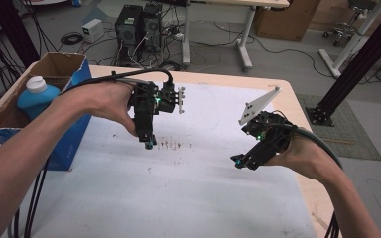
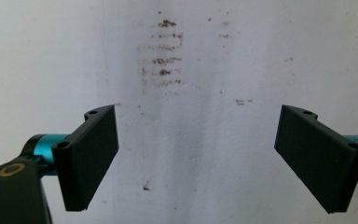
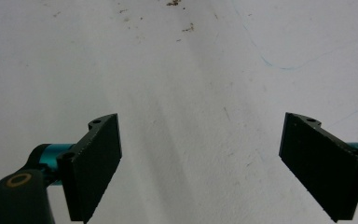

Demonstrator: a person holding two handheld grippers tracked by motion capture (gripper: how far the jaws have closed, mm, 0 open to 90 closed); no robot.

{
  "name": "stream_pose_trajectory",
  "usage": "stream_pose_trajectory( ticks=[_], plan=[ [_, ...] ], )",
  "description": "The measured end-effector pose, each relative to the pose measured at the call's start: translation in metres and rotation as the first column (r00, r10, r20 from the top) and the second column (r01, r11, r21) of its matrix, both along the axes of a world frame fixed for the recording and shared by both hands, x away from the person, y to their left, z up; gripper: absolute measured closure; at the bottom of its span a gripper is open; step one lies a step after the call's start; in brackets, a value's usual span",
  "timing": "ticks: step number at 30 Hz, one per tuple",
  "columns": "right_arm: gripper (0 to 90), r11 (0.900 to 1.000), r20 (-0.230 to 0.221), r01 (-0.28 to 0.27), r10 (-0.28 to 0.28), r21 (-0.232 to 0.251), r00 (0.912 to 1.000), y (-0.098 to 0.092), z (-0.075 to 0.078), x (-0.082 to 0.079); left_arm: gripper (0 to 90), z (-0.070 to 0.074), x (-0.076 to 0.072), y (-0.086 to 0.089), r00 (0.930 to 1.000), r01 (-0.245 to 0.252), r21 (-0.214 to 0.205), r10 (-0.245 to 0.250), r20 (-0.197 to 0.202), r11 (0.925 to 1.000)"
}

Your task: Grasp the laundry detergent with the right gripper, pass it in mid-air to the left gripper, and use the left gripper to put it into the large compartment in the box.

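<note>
Both the left gripper (image 1: 149,144) and right gripper (image 1: 239,161) hover over the white tabletop (image 1: 188,198), jaws apart. A blue bottle (image 1: 36,96) stands in the cardboard box (image 1: 62,64) at the left edge.

High view: fixed above the near side, facing forward and down over the white mat (image 1: 188,188), floor in the upper frame. Left gripper view: close, looking straight down on the brown stains (image 2: 165,56) at top centre. Right gripper view: close, oblique. All three share the mat and stains.
</note>
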State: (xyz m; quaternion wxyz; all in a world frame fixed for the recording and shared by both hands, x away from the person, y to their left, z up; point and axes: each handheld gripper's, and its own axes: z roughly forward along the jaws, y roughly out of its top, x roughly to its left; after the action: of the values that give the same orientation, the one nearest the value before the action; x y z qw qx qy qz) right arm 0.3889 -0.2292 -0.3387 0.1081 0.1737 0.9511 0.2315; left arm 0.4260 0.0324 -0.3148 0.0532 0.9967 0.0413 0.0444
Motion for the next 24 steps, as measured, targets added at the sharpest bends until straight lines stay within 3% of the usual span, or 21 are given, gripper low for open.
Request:
stream_pose_trajectory(
  ticks=[6, 24],
  plan=[
    [12.1, 1.0000, -0.003, -0.008, 0.008, -0.003, 1.0000, 0.002, -0.001, 0.000, 13.5, -0.009, -0.001, 0.001, 0.9999, -0.006, 0.000, 0.006, -0.011, 1.0000],
    [12.2, 0.9997, -0.016, -0.018, 0.018, -0.015, 0.9997, 0.005, -0.005, 0.001, 13.5, -0.012, -0.002, 0.005, 0.9997, -0.022, 0.009, 0.022, -0.005, 0.9997]
  ],
)
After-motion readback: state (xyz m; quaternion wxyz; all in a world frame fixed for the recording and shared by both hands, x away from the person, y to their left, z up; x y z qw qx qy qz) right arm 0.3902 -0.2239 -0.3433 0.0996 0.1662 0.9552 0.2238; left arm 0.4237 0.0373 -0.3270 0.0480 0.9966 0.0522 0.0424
